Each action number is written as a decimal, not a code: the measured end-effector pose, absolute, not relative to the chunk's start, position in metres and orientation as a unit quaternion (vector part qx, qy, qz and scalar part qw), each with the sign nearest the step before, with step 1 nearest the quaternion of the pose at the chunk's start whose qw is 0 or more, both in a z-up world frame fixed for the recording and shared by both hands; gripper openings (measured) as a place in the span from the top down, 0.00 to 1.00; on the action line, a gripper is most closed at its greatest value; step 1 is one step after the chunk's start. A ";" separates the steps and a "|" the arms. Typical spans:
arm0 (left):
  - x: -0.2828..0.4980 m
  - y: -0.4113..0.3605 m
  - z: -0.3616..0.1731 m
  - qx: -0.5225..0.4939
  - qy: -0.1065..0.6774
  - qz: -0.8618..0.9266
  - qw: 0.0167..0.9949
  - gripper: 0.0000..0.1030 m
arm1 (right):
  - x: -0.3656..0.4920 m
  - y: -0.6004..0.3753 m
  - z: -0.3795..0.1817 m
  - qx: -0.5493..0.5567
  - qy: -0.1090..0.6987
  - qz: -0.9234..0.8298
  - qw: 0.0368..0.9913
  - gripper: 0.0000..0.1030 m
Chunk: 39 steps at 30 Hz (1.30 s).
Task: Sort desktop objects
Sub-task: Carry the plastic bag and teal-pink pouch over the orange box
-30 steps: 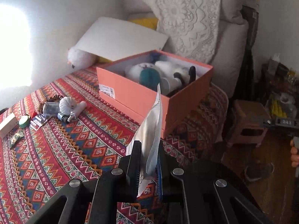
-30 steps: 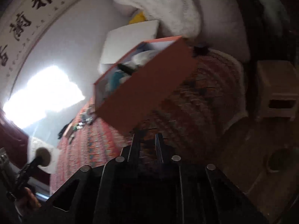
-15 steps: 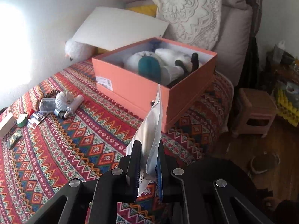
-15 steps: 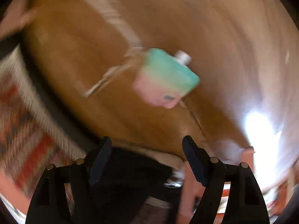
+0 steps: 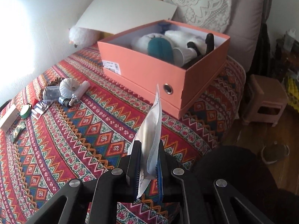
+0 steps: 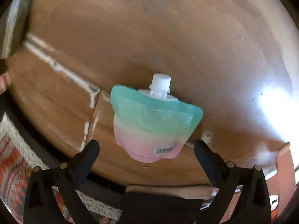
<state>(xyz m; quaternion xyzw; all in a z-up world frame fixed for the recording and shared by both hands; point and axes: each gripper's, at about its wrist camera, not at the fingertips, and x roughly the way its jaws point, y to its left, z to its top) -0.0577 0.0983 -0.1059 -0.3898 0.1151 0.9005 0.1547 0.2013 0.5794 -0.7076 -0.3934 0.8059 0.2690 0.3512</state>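
Note:
My left gripper (image 5: 148, 146) is shut on a flat silver-white sachet (image 5: 152, 125) that stands upright between its fingers, above the patterned cloth (image 5: 84, 134). Beyond it sits an open orange box (image 5: 145, 69) holding plush toys, a white cup and dark items. In the right wrist view, my right gripper (image 6: 146, 144) points down at a wooden floor (image 6: 149, 37), its jaws opening wide. A green-and-pink spout pouch (image 6: 155, 119) with a white cap lies flat on the floor just ahead, between the finger lines, with neither pad touching it.
Several small items (image 5: 69, 91) lie on the cloth at the left. A white lid (image 5: 127, 13) leans behind the box beside a plush bird (image 5: 82, 35). A pink stool (image 5: 265, 100) and a bowl (image 5: 274, 153) stand on the floor at the right.
The left gripper with the sachet has moved closer to the orange box. The right gripper swung from facing the box down to the floor, and its jaws spread wide; the pouch came into view.

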 end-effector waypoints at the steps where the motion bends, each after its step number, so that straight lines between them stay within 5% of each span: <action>1: -0.059 0.098 -0.107 -0.391 0.117 0.900 0.154 0.90 | 0.202 0.580 -0.707 -0.389 0.807 0.256 0.363 0.01; 2: -0.060 0.097 -0.108 -0.393 0.117 0.899 0.154 0.90 | 0.203 0.581 -0.706 -0.385 0.807 0.244 0.375 0.03; 7: -0.065 0.088 -0.114 -0.397 0.099 0.900 0.149 0.90 | 0.176 0.589 -0.686 -0.431 0.767 0.305 0.364 0.44; 18: -0.072 0.062 -0.122 -0.398 0.067 0.903 0.150 0.89 | 0.096 0.588 -0.593 -0.441 0.732 0.479 0.204 0.45; 26: -0.071 0.035 -0.201 -0.487 -0.041 0.862 0.134 0.56 | 0.049 0.602 -0.493 -0.426 0.697 0.567 0.110 0.45; 28: -0.069 0.025 -0.216 -0.497 -0.086 0.857 0.107 0.26 | 0.031 0.592 -0.479 -0.421 0.695 0.578 0.080 0.45; 33: -0.075 0.041 -0.242 -0.482 -0.095 0.867 0.082 0.02 | 0.006 0.562 -0.441 -0.427 0.671 0.605 0.013 0.45; 35: -0.080 0.062 -0.244 -0.452 -0.049 0.887 0.082 0.14 | -0.001 0.552 -0.423 -0.432 0.657 0.617 -0.011 0.45; 36: -0.082 0.072 -0.245 -0.437 -0.025 0.895 0.087 0.50 | -0.002 0.548 -0.414 -0.432 0.652 0.622 -0.021 0.45; 39: -0.080 0.086 -0.240 -0.421 -0.013 0.899 0.116 0.89 | -0.008 0.539 -0.388 -0.428 0.639 0.637 -0.046 0.45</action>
